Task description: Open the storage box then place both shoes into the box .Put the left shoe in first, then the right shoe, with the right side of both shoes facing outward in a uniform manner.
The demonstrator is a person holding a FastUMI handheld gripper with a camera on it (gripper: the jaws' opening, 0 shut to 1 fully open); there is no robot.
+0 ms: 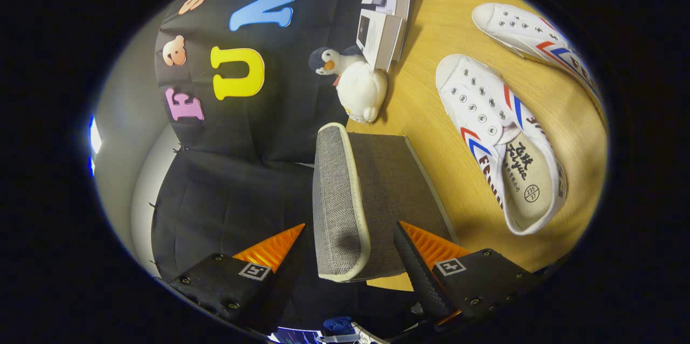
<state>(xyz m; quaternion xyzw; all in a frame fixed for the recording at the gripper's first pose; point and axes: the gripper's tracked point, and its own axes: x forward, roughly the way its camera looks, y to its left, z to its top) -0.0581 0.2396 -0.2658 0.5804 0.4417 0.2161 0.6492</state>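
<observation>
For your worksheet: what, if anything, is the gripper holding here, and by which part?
Nothing is clamped. The gripper is open, its fingers either side of the box lid's cream-edged rim, with gaps showing on both sides.

The storage box (377,193) is set on the bench (458,31), and its lid (337,198) is seen between the spread fingers of the tongs (350,241), touching neither. Beyond the box, a toy penguin (356,82) is found, close to its far end. Small boxes (385,20) are stacked just behind the penguin. Beside the box, one shoe (498,133) is laid on the bench. The other shoe (533,36) is laid further out, past the first.
</observation>
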